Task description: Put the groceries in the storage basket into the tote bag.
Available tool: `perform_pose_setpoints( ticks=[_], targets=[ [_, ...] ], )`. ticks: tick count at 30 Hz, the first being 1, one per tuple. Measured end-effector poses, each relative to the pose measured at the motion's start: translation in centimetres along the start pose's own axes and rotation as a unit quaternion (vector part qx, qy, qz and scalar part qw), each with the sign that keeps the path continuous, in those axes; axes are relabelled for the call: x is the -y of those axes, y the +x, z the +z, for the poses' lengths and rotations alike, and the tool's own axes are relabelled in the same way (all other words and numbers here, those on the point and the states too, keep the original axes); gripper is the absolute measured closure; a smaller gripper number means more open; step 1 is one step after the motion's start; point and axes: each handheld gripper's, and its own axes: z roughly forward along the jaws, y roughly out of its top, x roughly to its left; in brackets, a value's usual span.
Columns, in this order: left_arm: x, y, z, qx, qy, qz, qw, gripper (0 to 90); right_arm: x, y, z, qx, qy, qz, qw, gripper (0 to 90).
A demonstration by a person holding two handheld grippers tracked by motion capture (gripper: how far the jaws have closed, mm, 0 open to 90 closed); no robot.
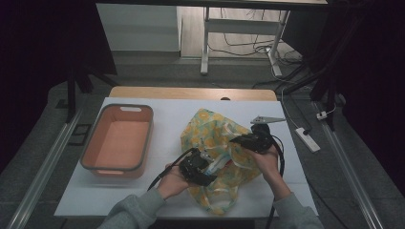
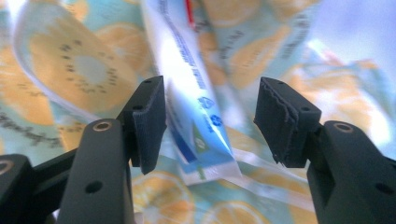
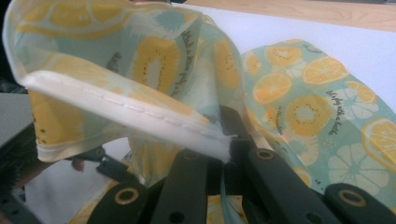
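Right gripper [image 3: 224,140] is clenched on the bag's rim [image 3: 126,109], holding the bag [image 1: 215,138] open on the table [image 1: 167,114]. Left gripper [image 2: 210,121] fingers are released around the packet [image 2: 196,121]; I'd pull out slowly.

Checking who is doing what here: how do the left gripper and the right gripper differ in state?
The left gripper stands open, fingers apart either side of a blue-and-white packet; the right gripper is shut on the fruit-print bag, pinching its white hemmed rim. The left one sits at the bag's mouth, the right one holds that mouth up. Both are hand-held over the bag.
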Motion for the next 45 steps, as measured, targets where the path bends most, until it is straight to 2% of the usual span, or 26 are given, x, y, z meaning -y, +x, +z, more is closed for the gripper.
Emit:
perform_pose_setpoints(
  ticks=[3,5,8,10,12,15,18,19,22,24,26,28,32,35,37,40,43,45],
  targets=[
    [0.2,0.1,0.8,-0.004,0.015,0.001,0.9999,47.1,0.0,0.0,-0.1,0.001,0.002,-0.002,1.0000,88.6],
    [0.4,0.0,1.4,-0.021,0.034,0.012,0.9991,56.9,0.0,-0.1,-0.1,0.001,0.000,-0.001,1.0000,88.6],
    [0.2,0.1,1.2,-0.041,0.020,0.008,0.9989,69.3,0.1,-0.2,0.0,0.001,0.000,-0.001,1.0000,88.6],
    [0.0,0.5,1.3,-0.037,0.016,0.003,0.9992,74.8,0.1,-0.1,0.0,0.000,-0.001,-0.001,1.0000,88.6],
    [-0.5,0.7,1.7,-0.034,0.009,-0.002,0.9994,76.2,0.0,0.1,0.0,-0.003,-0.003,-0.002,1.0000,88.6],
    [-1.5,0.4,2.5,-0.043,-0.003,0.001,0.9991,76.7,-0.1,0.4,0.1,-0.010,-0.003,-0.003,0.9999,88.7],
    [-2.8,0.3,3.7,-0.031,-0.019,-0.016,0.9992,76.7,-0.1,0.6,0.1,-0.012,-0.004,-0.006,0.9999,88.7],
    [-3.0,0.4,4.1,-0.037,-0.026,-0.017,0.9988,76.5,-0.1,0.5,0.1,-0.012,-0.004,-0.005,0.9999,88.7],
    [-3.3,0.8,4.4,-0.028,-0.035,-0.031,0.9985,74.5,0.0,0.2,0.0,-0.009,-0.004,-0.001,0.9999,88.7],
    [-3.0,1.0,4.2,-0.027,-0.032,-0.031,0.9986,69.8,0.1,-0.1,-0.1,-0.007,-0.004,0.002,1.0000,88.7],
    [-2.5,1.1,3.4,-0.018,-0.040,-0.033,0.9985,57.9,0.2,-0.3,-0.2,-0.005,-0.004,0.005,1.0000,88.6],
    [-1.8,1.1,2.0,-0.020,-0.055,-0.029,0.9979,51.4,0.2,-0.5,-0.2,-0.001,0.000,0.006,1.0000,88.6],
    [-0.6,1.1,-0.9,-0.014,-0.084,-0.017,0.9963,48.3,0.3,-0.7,-0.1,0.003,0.004,0.007,1.0000,88.6],
    [0.4,1.6,-3.5,-0.026,-0.124,-0.023,0.9917,47.0,0.5,-0.7,0.1,0.008,0.010,0.004,0.9999,88.6],
    [0.9,2.0,-4.7,-0.032,-0.139,-0.027,0.9895,46.1,0.7,-0.8,0.3,0.008,0.012,0.005,0.9999,88.5],
    [1.7,2.8,-6.7,-0.030,-0.150,-0.032,0.9877,43.5,0.9,-1.0,0.5,0.007,0.021,0.004,0.9997,88.5],
    [2.6,3.6,-7.8,-0.021,-0.146,-0.036,0.9884,42.1,1.1,-1.0,0.7,0.007,0.023,0.003,0.9997,88.4],
    [3.3,4.1,-8.4,-0.011,-0.138,-0.031,0.9898,41.7,1.3,-1.0,0.7,0.009,0.026,-0.003,0.9996,88.4]
  ],
)
